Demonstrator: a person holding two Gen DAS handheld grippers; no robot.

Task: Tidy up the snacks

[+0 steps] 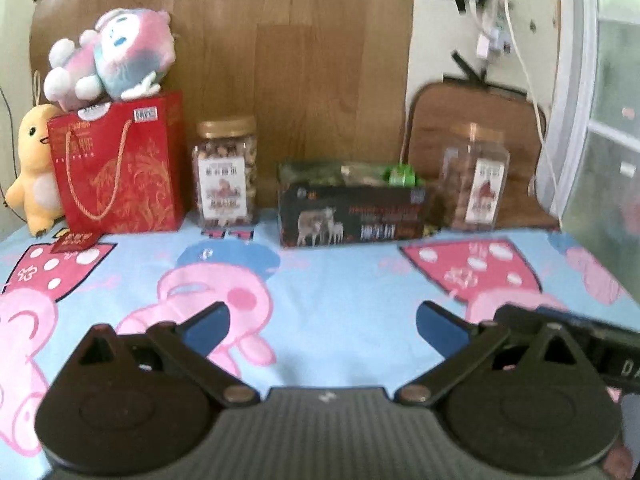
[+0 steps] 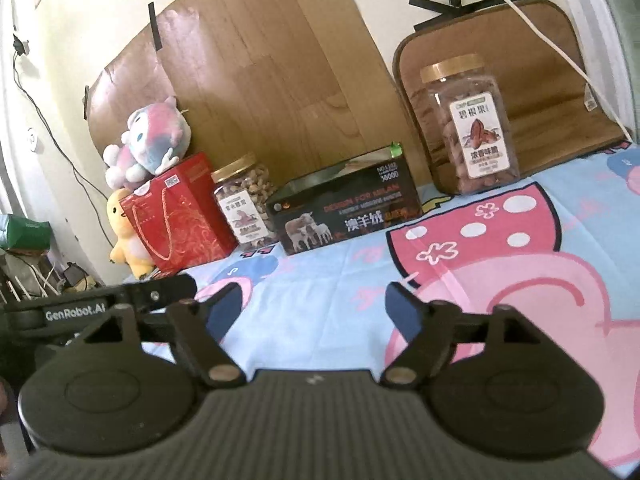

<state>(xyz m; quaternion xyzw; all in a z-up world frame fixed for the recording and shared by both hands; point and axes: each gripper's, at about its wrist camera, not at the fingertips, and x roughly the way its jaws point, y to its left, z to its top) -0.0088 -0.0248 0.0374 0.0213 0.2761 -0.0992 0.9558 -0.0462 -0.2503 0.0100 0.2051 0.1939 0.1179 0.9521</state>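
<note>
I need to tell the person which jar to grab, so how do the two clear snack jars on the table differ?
The left jar stands between the red gift bag and the black box; the right jar stands alone right of the box, against a brown mat. The left jar holds pale, mixed nuts; the right jar holds darker reddish-brown ones. Both stand upright with gold lids and white labels.

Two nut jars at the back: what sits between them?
A black box printed with sheep stands between the left jar and the right jar, seen in both views.
</note>
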